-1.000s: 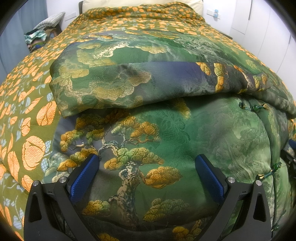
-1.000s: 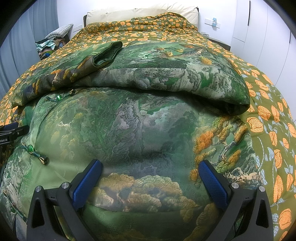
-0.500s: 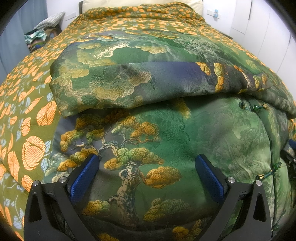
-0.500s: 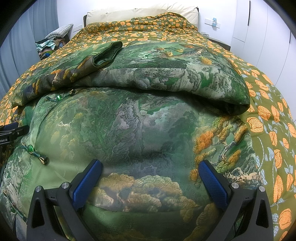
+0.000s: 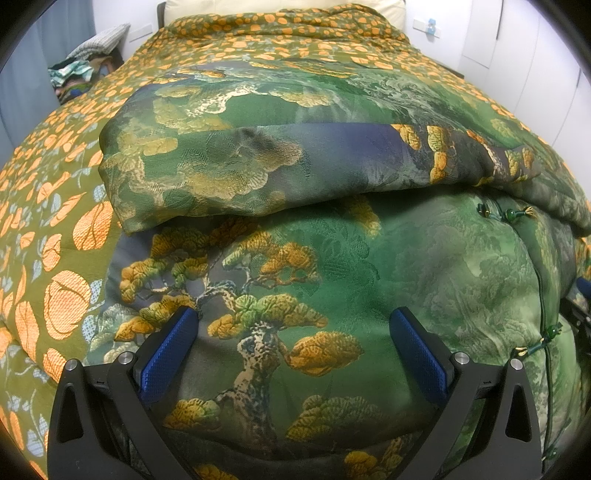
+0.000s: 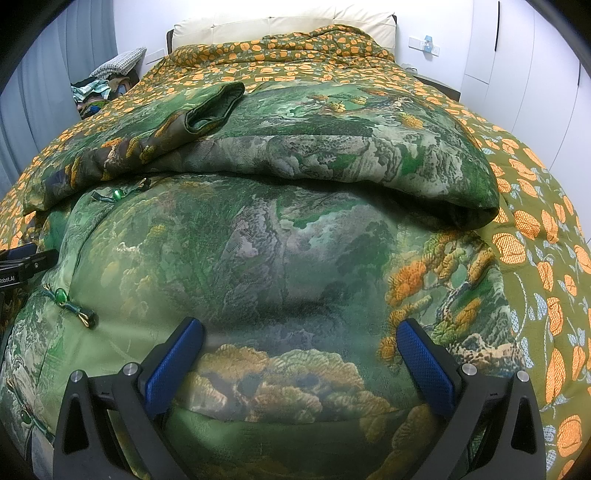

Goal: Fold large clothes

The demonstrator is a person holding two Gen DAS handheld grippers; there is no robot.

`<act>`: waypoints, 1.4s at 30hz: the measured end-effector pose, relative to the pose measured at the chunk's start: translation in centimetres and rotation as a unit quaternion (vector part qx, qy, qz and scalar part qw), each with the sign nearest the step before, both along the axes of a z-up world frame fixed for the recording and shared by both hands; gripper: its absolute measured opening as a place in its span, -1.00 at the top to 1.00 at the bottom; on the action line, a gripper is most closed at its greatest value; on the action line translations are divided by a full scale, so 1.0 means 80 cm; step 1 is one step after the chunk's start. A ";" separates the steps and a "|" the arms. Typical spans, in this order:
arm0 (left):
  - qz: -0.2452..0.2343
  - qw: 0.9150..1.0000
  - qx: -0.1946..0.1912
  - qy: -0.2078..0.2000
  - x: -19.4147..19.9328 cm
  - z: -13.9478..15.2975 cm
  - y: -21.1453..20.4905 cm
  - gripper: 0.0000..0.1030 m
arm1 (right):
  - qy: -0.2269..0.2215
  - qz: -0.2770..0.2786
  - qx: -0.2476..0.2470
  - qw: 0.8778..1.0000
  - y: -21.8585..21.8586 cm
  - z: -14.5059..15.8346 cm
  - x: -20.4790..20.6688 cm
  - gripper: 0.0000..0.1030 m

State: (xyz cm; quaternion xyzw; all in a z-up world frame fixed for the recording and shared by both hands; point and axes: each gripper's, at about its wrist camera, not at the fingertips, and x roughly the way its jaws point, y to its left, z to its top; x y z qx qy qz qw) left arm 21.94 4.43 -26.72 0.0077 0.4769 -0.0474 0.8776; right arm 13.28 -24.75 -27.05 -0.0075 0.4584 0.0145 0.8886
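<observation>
A large padded green jacket [image 5: 332, 266] with pine-tree and mountain print lies on the bed; it also fills the right wrist view [image 6: 280, 251]. Both sleeves are folded across the upper body [image 5: 258, 166] [image 6: 332, 162], with one cuff [image 6: 214, 110] lying on top. Green knot buttons [image 5: 509, 214] [image 6: 59, 295] run down the front seam. My left gripper [image 5: 293, 332] is open, its blue pads astride the jacket's lower left part. My right gripper [image 6: 299, 343] is open over the lower right part. The left gripper's edge [image 6: 22, 262] shows in the right wrist view.
The bed is covered by an olive quilt [image 5: 55, 258] with orange flowers [image 6: 535, 240]. A cream headboard [image 6: 280, 26] is at the far end. A pile of clothes [image 5: 85, 74] sits at the far left by the curtain. White cupboards [image 6: 535, 74] stand at the right.
</observation>
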 end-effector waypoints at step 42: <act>-0.022 0.966 -0.138 0.218 -0.161 0.057 0.147 -0.97 | 0.185 -0.027 0.145 0.972 -0.188 0.070 -0.101 -1.00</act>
